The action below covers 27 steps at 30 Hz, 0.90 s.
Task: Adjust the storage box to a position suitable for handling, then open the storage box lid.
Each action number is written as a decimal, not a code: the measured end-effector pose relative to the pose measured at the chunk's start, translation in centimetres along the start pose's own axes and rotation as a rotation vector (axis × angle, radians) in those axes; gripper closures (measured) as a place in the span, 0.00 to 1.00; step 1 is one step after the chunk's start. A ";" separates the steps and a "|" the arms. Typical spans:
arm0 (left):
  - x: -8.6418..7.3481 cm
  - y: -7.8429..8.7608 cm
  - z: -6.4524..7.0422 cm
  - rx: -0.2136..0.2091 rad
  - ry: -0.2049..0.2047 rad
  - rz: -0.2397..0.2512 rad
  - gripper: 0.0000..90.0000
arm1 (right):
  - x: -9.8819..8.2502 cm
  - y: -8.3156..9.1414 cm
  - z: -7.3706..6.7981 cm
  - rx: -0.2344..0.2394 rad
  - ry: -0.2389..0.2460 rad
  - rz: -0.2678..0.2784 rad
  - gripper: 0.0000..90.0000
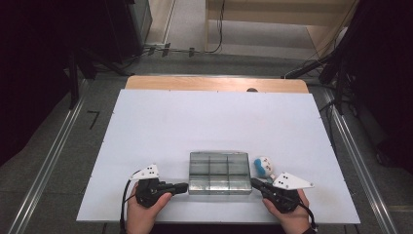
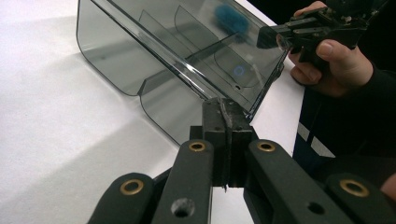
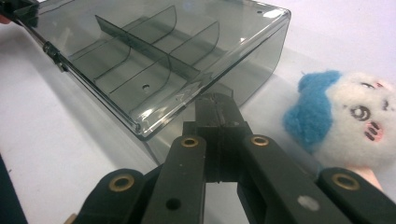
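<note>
A smoky clear compartment box [image 1: 220, 171] with several dividers lies near the front edge of the white table top [image 1: 209, 122]. My left gripper [image 1: 182, 187] is shut, with its tip at the box's near left corner [image 2: 140, 60]. In the left gripper view its black jaws [image 2: 226, 112] stand pressed together with nothing between them. My right gripper [image 1: 254, 183] is also shut, its tip [image 3: 215, 105] against the box's near right corner [image 3: 154, 56]. A white and blue plush toy [image 1: 264, 166] lies just right of the box, beside the right gripper [image 3: 345, 119].
A wooden strip [image 1: 216, 84] borders the table's far edge. Beyond it are floor cables [image 1: 165, 48] and dark stands on both sides. The wide white surface lies behind the box. A hand [image 2: 336, 60] holds the right gripper across the box.
</note>
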<state>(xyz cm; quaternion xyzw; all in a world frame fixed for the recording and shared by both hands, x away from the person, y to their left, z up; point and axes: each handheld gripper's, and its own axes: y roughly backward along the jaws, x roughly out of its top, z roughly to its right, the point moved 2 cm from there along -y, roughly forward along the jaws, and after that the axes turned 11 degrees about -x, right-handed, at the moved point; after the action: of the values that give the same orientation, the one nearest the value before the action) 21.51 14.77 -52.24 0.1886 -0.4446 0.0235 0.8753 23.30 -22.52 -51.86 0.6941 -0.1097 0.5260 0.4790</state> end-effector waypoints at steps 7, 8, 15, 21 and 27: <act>0.2 0.7 -0.1 0.046 -0.027 0.033 0.96 | 0.5 0.6 0.7 0.006 0.040 0.036 0.95; 0.2 0.7 -0.1 0.046 -0.027 0.033 0.96 | 0.5 0.6 0.7 0.006 0.040 0.036 0.95; 0.2 1.1 -0.2 0.077 -0.052 0.035 0.99 | 0.4 1.0 2.2 0.038 -0.011 0.028 0.96; 0.4 0.6 -0.1 0.091 -0.078 0.006 1.00 | 0.4 0.9 2.2 0.134 0.003 0.007 0.97; 0.3 0.0 -0.1 0.110 -0.103 -0.043 1.00 | 0.3 0.3 1.7 0.180 0.040 -0.025 0.97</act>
<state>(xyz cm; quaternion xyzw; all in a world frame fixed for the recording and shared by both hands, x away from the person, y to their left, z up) 21.77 14.75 -52.07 0.2470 -0.4831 0.0193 0.8398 24.31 -23.88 -51.41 0.7249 -0.0437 0.5415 0.4235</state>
